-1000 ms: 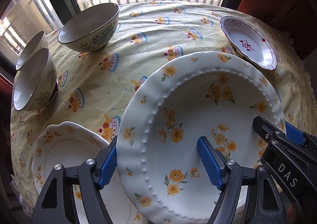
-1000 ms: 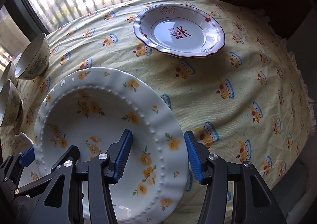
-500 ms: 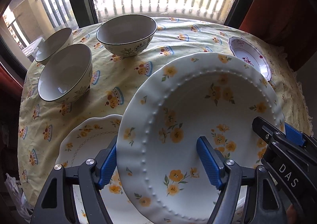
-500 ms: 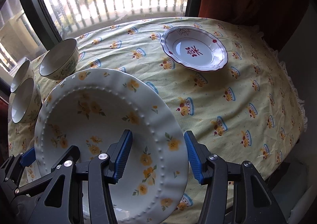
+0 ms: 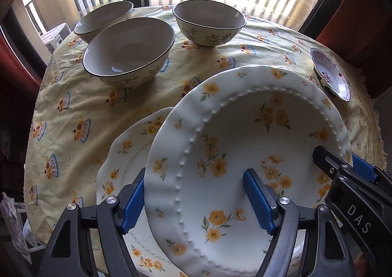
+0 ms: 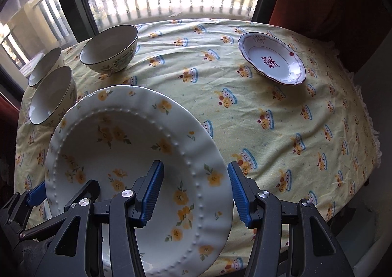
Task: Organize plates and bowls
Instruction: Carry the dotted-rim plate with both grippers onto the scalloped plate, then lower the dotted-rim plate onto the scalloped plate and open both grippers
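Observation:
A deep white plate with yellow flowers and a beaded rim hangs tilted above the table, carried by both grippers. My left gripper is shut on its left rim, one blue pad inside the well and one outside. My right gripper is shut on the right rim the same way. Beneath the carried plate's left side lies a scalloped yellow-flowered plate, partly hidden. Three cream bowls stand at the back left.
A small white dish with a red pattern sits at the far right. The round table wears a yellow printed cloth. Its edge drops off close in front and to the right. A window with railings lies behind.
Both grippers have carried the flowered plate leftward and toward the near edge; it now overlaps the scalloped plate. The bowls have shifted toward the middle of the views. Both grips look unchanged.

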Available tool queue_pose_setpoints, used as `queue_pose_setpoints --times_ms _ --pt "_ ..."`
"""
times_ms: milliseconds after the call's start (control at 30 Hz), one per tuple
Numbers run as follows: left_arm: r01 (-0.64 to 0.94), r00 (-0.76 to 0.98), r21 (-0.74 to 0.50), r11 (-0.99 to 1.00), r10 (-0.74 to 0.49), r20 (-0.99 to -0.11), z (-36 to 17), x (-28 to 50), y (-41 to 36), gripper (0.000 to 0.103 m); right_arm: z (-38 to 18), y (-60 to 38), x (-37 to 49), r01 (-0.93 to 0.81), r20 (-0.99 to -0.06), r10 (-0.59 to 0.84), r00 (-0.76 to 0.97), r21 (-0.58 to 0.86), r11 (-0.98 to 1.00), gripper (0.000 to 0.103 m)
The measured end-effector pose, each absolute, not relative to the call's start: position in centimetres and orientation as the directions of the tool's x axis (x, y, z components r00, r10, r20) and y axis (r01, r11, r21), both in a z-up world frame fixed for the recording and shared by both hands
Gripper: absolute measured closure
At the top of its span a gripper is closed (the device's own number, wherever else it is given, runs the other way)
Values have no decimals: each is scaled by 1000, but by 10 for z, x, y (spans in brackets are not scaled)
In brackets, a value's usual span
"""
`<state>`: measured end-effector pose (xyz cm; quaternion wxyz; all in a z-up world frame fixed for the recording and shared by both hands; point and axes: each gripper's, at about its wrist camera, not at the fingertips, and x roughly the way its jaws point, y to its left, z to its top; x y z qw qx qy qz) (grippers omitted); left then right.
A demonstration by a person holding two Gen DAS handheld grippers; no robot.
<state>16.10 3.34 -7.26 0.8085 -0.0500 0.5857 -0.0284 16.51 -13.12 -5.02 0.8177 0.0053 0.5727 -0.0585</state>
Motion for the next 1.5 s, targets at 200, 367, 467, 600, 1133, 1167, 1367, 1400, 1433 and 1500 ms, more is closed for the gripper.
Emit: queue_pose_setpoints --times_ms 200,367,467,600,1133,1167,1367,1400,1433,1500 --pt "-50 275 -123 991 -105 -956 -88 156 49 26 -64 -112 163 67 -951 -83 296 -66 996 45" --pt "-74 246 -131 989 -110 -963 -100 157 56 26 -76 -102 166 42 -961 -82 264 -73 996 45" --pt "-84 231 -134 987 -112 -967 -107 157 58 25 -82 -99 168 30 -965 -85 247 -80 996 45" --pt "-101 220 -136 985 -112 -969 -113 159 60 25 -87 -95 171 11 -967 -90 237 -90 996 45" --pt "-111 237 -19 994 8 -971 -117 165 43 15 -97 -97 176 -20 -973 -44 224 -50 999 46" --pt "-110 236 -9 994 18 -972 -118 166 41 14 -97 -96 175 -24 -974 -39 225 -46 999 46" --pt "-69 247 65 996 80 -966 -117 167 32 13 -96 -96 169 -28 -973 -20 228 -28 999 48" --pt "-66 246 65 996 80 -966 -117 167 32 13 -96 -96 168 -25 -973 -20 228 -26 999 50" --pt "-66 248 62 996 77 -966 -116 167 33 13 -96 -97 167 -20 -974 -20 228 -25 999 51" --pt "-67 257 60 996 75 -963 -114 167 36 13 -95 -100 166 -9 -973 -21 229 -24 1000 59"
